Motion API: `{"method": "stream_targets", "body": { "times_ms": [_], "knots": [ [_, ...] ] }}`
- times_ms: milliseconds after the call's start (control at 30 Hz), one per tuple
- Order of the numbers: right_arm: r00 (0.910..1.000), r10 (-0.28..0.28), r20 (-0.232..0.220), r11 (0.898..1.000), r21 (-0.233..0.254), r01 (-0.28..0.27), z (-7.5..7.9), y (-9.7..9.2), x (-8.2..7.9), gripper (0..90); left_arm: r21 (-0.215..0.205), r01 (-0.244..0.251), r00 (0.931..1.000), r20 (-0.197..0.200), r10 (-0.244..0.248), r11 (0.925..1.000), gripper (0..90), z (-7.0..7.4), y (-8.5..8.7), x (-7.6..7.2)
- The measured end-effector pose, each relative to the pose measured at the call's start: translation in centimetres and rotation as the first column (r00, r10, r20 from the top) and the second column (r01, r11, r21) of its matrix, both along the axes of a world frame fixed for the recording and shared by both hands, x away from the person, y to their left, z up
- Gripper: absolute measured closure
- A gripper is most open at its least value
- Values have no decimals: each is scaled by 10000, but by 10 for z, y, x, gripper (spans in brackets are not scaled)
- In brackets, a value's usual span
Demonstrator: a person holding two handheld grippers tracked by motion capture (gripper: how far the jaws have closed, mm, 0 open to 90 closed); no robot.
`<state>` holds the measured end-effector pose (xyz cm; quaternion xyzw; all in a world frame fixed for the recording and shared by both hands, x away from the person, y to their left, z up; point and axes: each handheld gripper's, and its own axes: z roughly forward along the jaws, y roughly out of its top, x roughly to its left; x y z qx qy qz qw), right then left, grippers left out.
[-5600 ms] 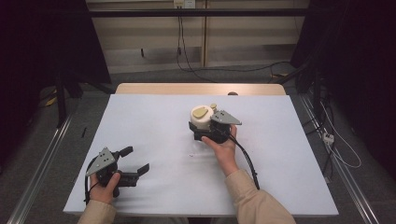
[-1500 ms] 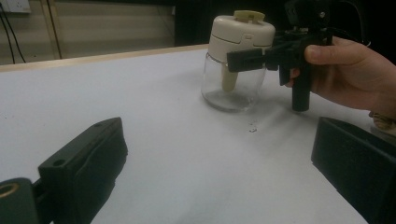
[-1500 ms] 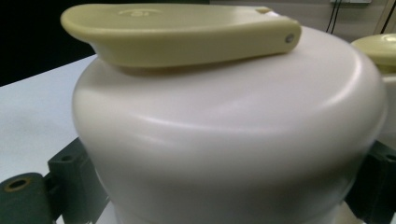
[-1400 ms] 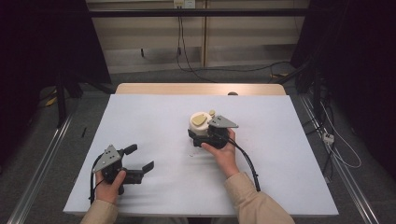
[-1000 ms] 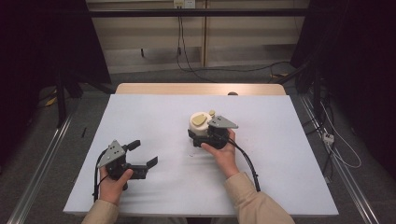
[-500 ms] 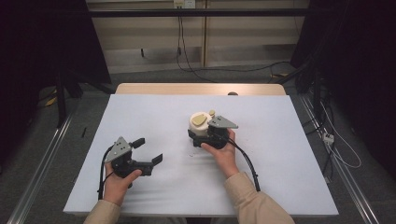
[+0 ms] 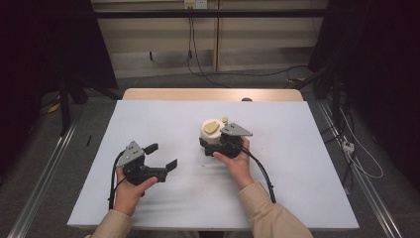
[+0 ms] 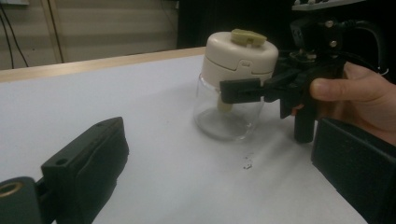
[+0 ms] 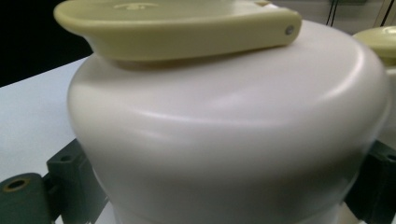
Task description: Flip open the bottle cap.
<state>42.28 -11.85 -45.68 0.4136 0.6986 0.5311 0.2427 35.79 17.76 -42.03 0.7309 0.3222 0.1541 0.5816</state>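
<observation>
On the table [image 7: 148, 119]: 1 glass jar [image 7: 212, 135] with 1 cream lid [image 8: 240, 52] and 1 yellow-green flip tab [image 9: 173, 23]. Also 2 grippers: left gripper [image 7: 161, 156], right gripper [image 7: 212, 145].

Beige sleeves [image 7: 270, 215]; black grippers, grey three-cornered top plates [image 7: 236, 130], black trailing cables [image 7: 262, 171]
</observation>
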Motion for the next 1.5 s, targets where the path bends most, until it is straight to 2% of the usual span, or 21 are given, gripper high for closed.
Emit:
{"method": "stream_targets", "body": {
  "times_ms": [400, 667, 833, 1033, 1100, 1500],
  "knots": [
    [10000, 3, -17, 10000, 10, -3, -1, 0, 0, 61, -117, 147, 9997, -215, -149, 9998, 82, 6, -17, 10],
    [10000, 3, -33, 10000, 13, -3, -1, 0, 0, 60, -135, 199, 9996, -175, -201, 9997, 137, 8, -25, 18],
    [10000, 4, -40, 10000, 34, -4, -1, 0, 0, 60, -2, 219, 9995, -221, -219, 9998, 171, 9, -30, 23],
    [10000, 7, -37, 10000, 11, -7, -1, 0, 0, 60, 5, 344, 9990, -271, -344, 9994, 249, 11, -37, 27],
    [10000, 8, -34, 10000, 17, -7, -1, 0, 0, 59, 136, 373, 9988, -328, -369, 9992, 299, 12, -39, 29],
    [10000, 4, -66, 10000, 33, -3, -1, 0, 0, 59, 242, 551, 9961, -701, -533, 9982, 557, 17, -49, 38]
  ]
}}
